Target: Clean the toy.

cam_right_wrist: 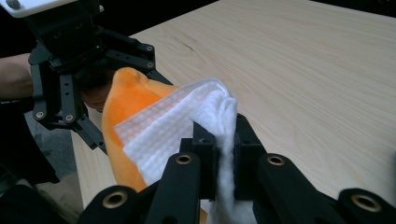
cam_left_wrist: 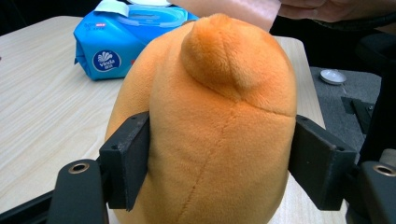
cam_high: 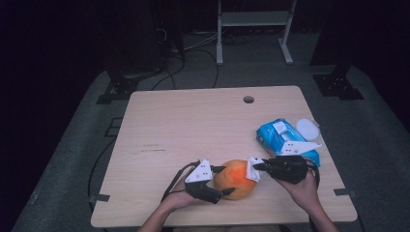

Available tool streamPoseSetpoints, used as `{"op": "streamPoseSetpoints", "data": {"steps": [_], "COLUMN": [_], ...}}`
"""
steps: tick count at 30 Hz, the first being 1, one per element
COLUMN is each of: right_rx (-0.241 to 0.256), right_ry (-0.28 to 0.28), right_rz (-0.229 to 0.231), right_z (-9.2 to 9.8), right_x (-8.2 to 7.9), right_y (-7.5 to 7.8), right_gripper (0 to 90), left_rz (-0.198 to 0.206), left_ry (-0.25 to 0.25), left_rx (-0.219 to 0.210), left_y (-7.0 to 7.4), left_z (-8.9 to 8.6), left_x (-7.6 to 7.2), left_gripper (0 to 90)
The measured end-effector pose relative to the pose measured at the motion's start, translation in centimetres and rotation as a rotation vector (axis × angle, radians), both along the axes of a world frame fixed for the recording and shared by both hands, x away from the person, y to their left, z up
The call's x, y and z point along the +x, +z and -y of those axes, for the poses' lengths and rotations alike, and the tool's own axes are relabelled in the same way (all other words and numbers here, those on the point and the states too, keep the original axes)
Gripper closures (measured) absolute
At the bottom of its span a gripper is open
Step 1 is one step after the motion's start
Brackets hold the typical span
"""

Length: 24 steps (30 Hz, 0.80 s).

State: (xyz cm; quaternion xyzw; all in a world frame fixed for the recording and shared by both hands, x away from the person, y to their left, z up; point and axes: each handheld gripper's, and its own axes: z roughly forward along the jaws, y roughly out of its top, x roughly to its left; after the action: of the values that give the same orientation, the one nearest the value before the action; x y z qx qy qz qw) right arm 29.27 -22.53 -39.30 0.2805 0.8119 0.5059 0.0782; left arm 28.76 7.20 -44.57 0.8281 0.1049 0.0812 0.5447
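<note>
Clamping the orange plush toy (cam_left_wrist: 205, 126) between my left gripper (cam_high: 209, 182) jaws, I hold it near the table's (cam_high: 193, 121) six o'clock edge. My right gripper (cam_high: 261, 166), at three o'clock from the toy, pinches a white wipe (cam_right_wrist: 187, 126) laid against the plush. A blue wipes pack (cam_high: 283, 140) sits at one o'clock, close to the right edge. Wide bare wood stretches from nine through twelve o'clock.
</note>
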Motion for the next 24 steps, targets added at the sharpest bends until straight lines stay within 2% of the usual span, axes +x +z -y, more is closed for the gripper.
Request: {"op": "streamPoseSetpoints", "data": {"steps": [1, 4, 5, 6, 8, 10, 14, 17, 20, 24], "right_rx": [-0.020, -0.013, -0.013, -0.020, -0.015, -0.002, 0.019, 0.003, 0.000, -0.004], "right_ry": [-0.007, -0.029, -0.029, -0.058, -0.064, -0.050, -0.005, -0.011, -0.056, -0.055], "right_rz": [0.005, -0.035, -0.035, -0.039, -0.051, -0.052, -0.024, -0.013, -0.034, -0.037], "right_z": [-0.1, 0.5, 0.5, 1.1, 1.3, 1.1, 0.1, 0.1, 0.9, 0.9], "right_x": [0.1, 0.7, 0.7, 1.0, 1.0, 0.9, 0.4, 0.4, 0.9, 0.8], "right_y": [-0.1, -0.9, -0.9, -1.2, -1.3, -1.3, -0.6, -0.6, -1.1, -1.2], "right_gripper": [82.2, 82.2, 82.2, 82.1, 82.1, 82.1, 82.0, 82.0, 82.1, 82.0], "left_rz": [0.004, 0.008, 0.008, 0.003, -0.002, -0.001, 0.000, 0.006, 0.007, -0.005], "left_ry": [-0.001, -0.001, -0.001, -0.002, -0.002, 0.000, -0.006, -0.007, -0.006, -0.002], "left_rx": [0.006, 0.014, 0.014, 0.009, 0.002, -0.001, 0.002, 0.009, 0.009, -0.006], "left_y": [0.0, 0.0, 0.0, 0.0, 0.0, -0.1, -0.1, -0.1, -0.1, -0.2], "left_z": [0.1, -0.1, -0.1, -0.2, -0.3, -0.1, -0.1, -0.1, 0.0, 0.0], "left_x": [0.0, 0.0, 0.0, 0.0, 0.1, 0.1, 0.0, 0.0, 0.0, 0.1], "left_gripper": [27.4, 27.4, 27.4, 27.4, 27.4, 27.3, 27.1, 27.2, 27.1, 27.1]}}
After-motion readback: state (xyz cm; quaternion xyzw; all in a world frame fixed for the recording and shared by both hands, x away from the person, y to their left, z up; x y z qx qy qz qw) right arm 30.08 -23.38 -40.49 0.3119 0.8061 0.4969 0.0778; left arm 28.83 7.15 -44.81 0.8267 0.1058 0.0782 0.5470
